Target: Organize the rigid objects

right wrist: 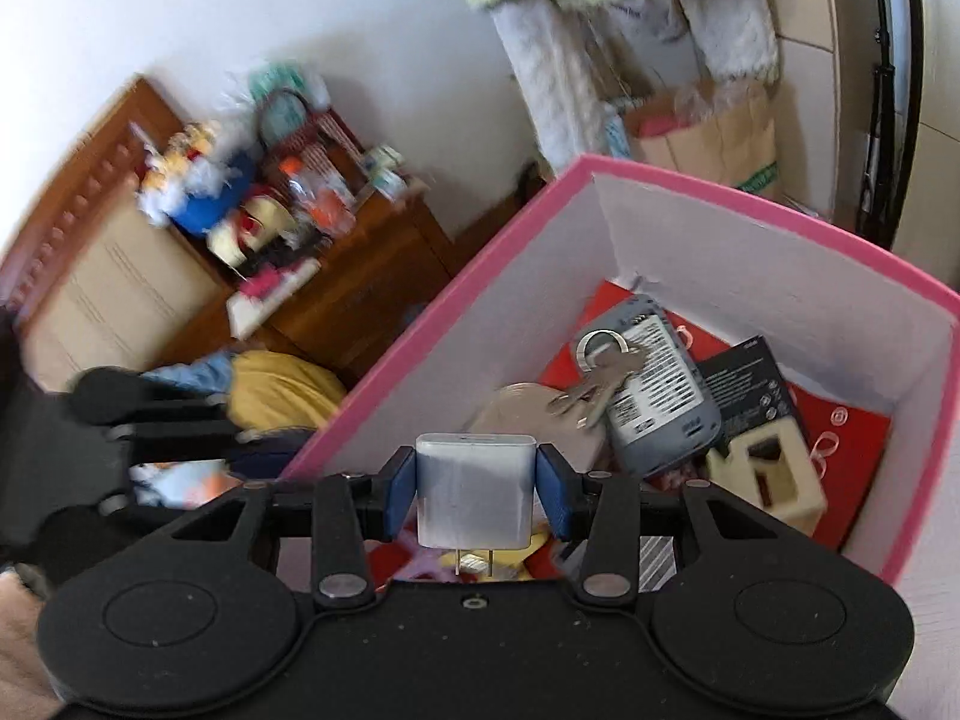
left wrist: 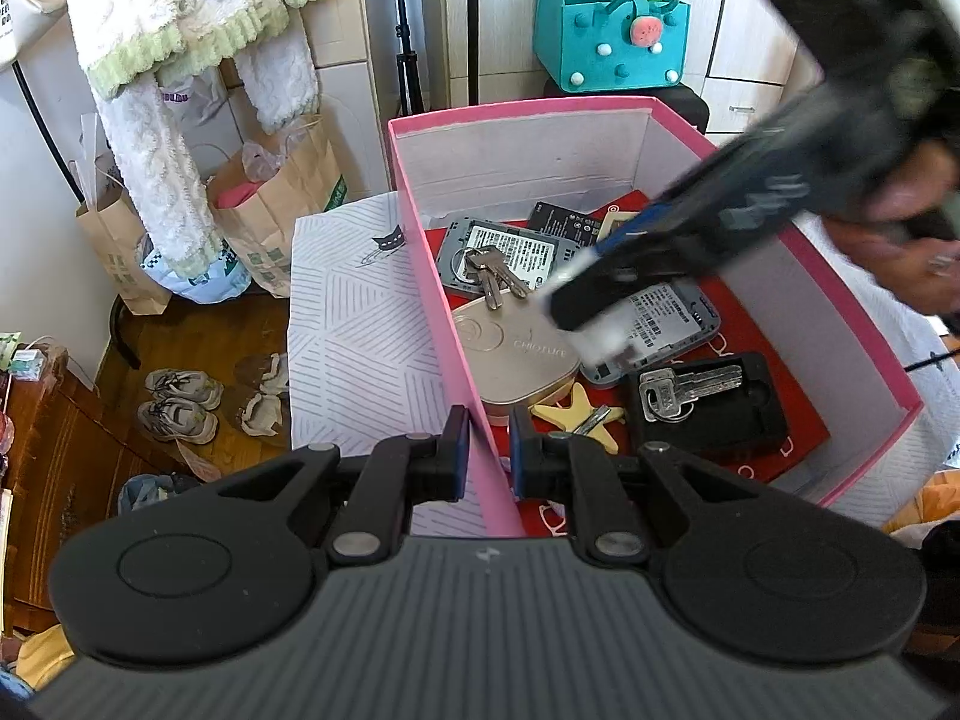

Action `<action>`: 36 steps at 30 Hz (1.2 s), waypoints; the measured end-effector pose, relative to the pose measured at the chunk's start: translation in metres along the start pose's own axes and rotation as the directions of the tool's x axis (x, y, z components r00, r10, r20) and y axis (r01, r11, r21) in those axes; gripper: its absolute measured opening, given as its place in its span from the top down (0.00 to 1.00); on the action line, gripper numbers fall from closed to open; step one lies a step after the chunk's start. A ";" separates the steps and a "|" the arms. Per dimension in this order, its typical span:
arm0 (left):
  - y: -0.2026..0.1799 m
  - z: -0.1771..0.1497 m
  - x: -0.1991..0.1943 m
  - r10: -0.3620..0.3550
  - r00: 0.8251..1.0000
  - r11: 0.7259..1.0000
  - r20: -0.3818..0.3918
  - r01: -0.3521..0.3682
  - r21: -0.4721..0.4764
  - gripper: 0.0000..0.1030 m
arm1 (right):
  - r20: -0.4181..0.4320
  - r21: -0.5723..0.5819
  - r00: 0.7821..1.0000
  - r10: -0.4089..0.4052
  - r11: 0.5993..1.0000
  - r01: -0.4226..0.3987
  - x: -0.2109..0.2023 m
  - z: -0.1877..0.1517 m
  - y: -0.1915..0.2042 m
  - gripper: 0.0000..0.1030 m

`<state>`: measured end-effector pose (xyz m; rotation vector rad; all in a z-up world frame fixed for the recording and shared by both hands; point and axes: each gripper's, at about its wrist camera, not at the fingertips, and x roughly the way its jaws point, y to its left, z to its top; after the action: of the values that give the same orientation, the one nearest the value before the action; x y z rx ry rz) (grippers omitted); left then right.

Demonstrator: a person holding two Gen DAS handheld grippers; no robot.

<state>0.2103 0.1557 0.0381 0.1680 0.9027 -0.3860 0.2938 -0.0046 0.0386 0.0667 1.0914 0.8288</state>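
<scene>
A pink box (left wrist: 522,111) holds a key bunch (left wrist: 492,276), grey labelled devices (left wrist: 510,252), a beige case (left wrist: 516,354), a yellow star (left wrist: 576,414) and a black foam tray with a key (left wrist: 708,402). My left gripper (left wrist: 487,456) is shut on the box's near left wall, which runs between its blue pads. My right gripper (right wrist: 474,492) is shut on a white plug charger (right wrist: 474,489), prongs pointing toward the camera. It hangs over the inside of the box (right wrist: 750,204), blurred in the left wrist view (left wrist: 600,312).
The box stands on a striped white cloth (left wrist: 360,324). Beyond it are a teal felt bag (left wrist: 612,36), paper bags (left wrist: 282,204), and shoes (left wrist: 180,402) on the floor. A cluttered wooden cabinet (right wrist: 336,276) stands to the left. A fluffy garment (left wrist: 198,30) hangs above.
</scene>
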 end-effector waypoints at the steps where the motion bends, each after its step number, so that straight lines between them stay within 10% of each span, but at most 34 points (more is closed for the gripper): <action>1: 0.000 0.000 0.000 0.000 1.000 1.000 0.001 0.000 0.000 0.88 | -0.014 0.016 1.000 -0.012 1.000 0.012 0.004 0.002 -0.004 0.53; 7: 0.000 0.001 0.000 0.000 1.000 1.000 0.003 0.000 -0.004 0.88 | -0.042 0.076 0.998 -0.037 0.996 0.040 0.022 0.009 -0.016 0.52; 17: 0.001 0.000 -0.006 -0.002 1.000 1.000 0.021 0.002 -0.015 0.88 | 0.174 0.008 0.985 -0.015 1.000 0.014 -0.066 -0.030 0.005 0.43; 30: -0.017 -0.001 -0.042 0.057 0.998 0.998 0.040 -0.055 -0.040 0.86 | 0.258 0.097 0.948 -0.186 0.981 0.166 -0.126 -0.094 -0.005 0.25; 32: -0.021 0.001 -0.051 0.066 0.997 0.997 0.028 -0.065 -0.050 0.78 | 0.216 0.131 0.931 -0.294 0.954 0.271 -0.130 -0.095 -0.006 0.03; 36: -0.032 0.002 -0.069 0.112 0.993 0.993 0.044 -0.110 -0.045 0.48 | 0.102 0.171 0.899 -0.425 0.898 0.405 -0.137 -0.094 -0.013 0.02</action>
<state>0.1607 0.1430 0.0950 0.1687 0.8513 -0.2666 0.1978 -0.1310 0.0908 0.0108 0.9865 0.3512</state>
